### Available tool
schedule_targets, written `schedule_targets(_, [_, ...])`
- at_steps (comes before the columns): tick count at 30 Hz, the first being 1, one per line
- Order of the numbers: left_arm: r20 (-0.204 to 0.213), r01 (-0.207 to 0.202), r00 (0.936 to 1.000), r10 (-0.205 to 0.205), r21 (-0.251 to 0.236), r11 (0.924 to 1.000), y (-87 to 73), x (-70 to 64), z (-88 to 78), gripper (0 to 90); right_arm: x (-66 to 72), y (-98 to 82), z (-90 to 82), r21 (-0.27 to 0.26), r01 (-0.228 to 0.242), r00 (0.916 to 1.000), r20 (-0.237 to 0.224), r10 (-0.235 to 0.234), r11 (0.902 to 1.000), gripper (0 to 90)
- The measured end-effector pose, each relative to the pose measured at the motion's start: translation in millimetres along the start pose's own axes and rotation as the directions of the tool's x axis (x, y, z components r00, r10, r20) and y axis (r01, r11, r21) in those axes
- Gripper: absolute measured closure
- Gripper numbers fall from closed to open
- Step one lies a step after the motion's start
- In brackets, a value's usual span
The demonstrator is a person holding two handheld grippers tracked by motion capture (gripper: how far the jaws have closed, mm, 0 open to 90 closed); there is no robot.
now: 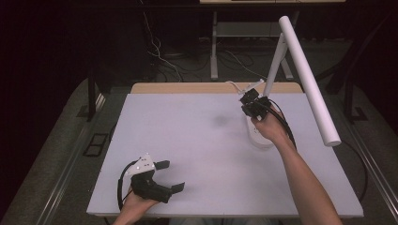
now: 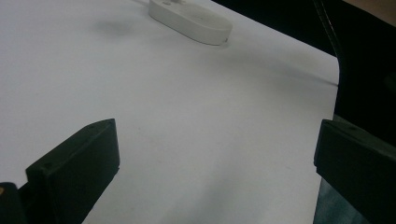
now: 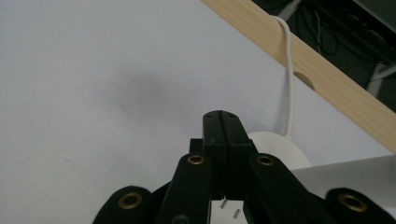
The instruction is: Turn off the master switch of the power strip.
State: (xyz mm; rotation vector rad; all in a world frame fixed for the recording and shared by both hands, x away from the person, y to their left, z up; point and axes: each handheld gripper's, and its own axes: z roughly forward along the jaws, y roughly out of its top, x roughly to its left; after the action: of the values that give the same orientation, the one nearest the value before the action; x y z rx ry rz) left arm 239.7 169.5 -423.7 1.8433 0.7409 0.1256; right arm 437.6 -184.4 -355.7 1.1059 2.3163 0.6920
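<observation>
The right gripper (image 1: 250, 101) has its two jaws pressed flat together, with nothing between them; in the right gripper view (image 3: 226, 128) they meet along a thin seam. The gripper hovers over the lamp base (image 1: 259, 136), which lies just below and behind the jaw tips, partly hidden under the hand. In the right gripper view the round end of the base (image 3: 280, 147) sits right behind the closed tips, to their right, and I cannot tell whether the jaws touch it. The white cord (image 3: 289, 79) rises from the base beyond the tips and runs over the wooden edge (image 3: 317, 65) of the table.

The left gripper (image 1: 169, 176) stands wide open and holds nothing. In the left gripper view (image 2: 215, 154) the bare white table top (image 2: 187, 116) shows between its jaws, and the lamp base (image 2: 191, 18) lies well beyond the tips.

Count: one lamp, with one base, one slim arm (image 1: 274, 65) rising from beside the right gripper's tips, and one long white tube head (image 1: 309, 79) slanting down to the right of them. One cord. Two grippers, two jaws each. One table (image 1: 187, 140).
</observation>
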Motion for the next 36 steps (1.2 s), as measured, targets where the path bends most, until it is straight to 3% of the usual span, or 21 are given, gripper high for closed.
schedule_targets(5, [0.001, -0.006, 1.0000, 0.006, 0.004, 1.0000, -0.2, 0.1, -0.3, 0.0, 3.2, -9.9, -8.9, -0.047, -0.033, 0.9981, -0.055, 0.030, 0.9984, 89.2])
schedule_targets(12, [0.001, -0.007, 1.0000, 0.007, 0.006, 1.0000, 0.0, 0.1, 0.5, 0.0, 2.0, -28.9, -29.0, -0.125, -0.086, 0.9897, -0.125, 0.070, 0.9884, 79.1])
schedule_targets(14, [0.001, -0.008, 1.0000, 0.008, 0.007, 0.9999, 0.0, 0.1, 0.8, 0.0, 2.2, -37.8, -38.5, -0.151, -0.121, 0.9805, -0.172, 0.095, 0.9810, 69.9])
schedule_targets(16, [-0.001, -0.008, 1.0000, 0.008, 0.004, 1.0000, 0.1, -0.2, 0.9, 0.0, 1.8, -40.0, -40.7, -0.157, -0.128, 0.9782, -0.183, 0.098, 0.9792, 66.3])
schedule_targets(18, [-0.002, -0.007, 1.0000, 0.007, -0.001, 1.0000, 0.3, -0.6, 0.8, 0.0, 2.8, -45.6, -49.4, -0.180, -0.154, 0.9681, -0.224, 0.112, 0.9716, 61.8])
schedule_targets(19, [-0.002, -0.006, 1.0000, 0.006, -0.001, 1.0000, 0.3, -0.6, 0.8, 0.0, 3.8, -48.8, -56.2, -0.200, -0.160, 0.9638, -0.243, 0.109, 0.9668, 55.4])
schedule_targets(21, [-0.003, -0.006, 1.0000, 0.006, -0.001, 1.0000, 0.2, -0.6, 0.9, 0.0, 4.2, -49.9, -58.7, -0.202, -0.161, 0.9630, -0.246, 0.109, 0.9662, 51.9])
schedule_targets(25, [-0.006, -0.013, 0.9999, 0.013, 0.000, 0.9999, 0.3, -1.1, 0.4, 0.0, 8.1, -58.8, -70.8, -0.231, -0.176, 0.9603, -0.254, 0.116, 0.9569, 33.6])
schedule_targets(26, [-0.006, -0.013, 0.9999, 0.013, -0.001, 0.9999, 0.2, -1.1, 0.4, 0.0, 9.2, -61.7, -73.2, -0.230, -0.186, 0.9555, -0.269, 0.121, 0.9553, 27.2])
schedule_targets(28, [-0.005, -0.012, 0.9999, 0.012, -0.001, 0.9999, 0.2, -0.9, 0.4, 0.0, 11.9, -67.2, -77.2, -0.217, -0.178, 0.9557, -0.271, 0.116, 0.9599, 13.3])
schedule_targets(30, [-0.005, -0.008, 1.0000, 0.008, -0.002, 1.0000, 0.3, -0.9, 0.8, 0.0, 14.5, -73.9, -80.6, -0.214, -0.181, 0.9543, -0.274, 0.119, 0.9600, 10.2])
schedule_targets(32, [-0.005, -0.010, 0.9999, 0.010, -0.002, 0.9999, 0.4, -1.1, 0.8, 0.0, 17.5, -81.2, -82.9, -0.207, -0.186, 0.9509, -0.284, 0.123, 0.9605, 0.1])
schedule_targets(36, [-0.019, -0.018, 0.9997, 0.018, -0.006, 0.9998, 0.4, -2.1, 0.5, 0.0, 21.8, -97.6, -87.1, -0.226, -0.188, 0.9511, -0.285, 0.120, 0.9558, 0.2])
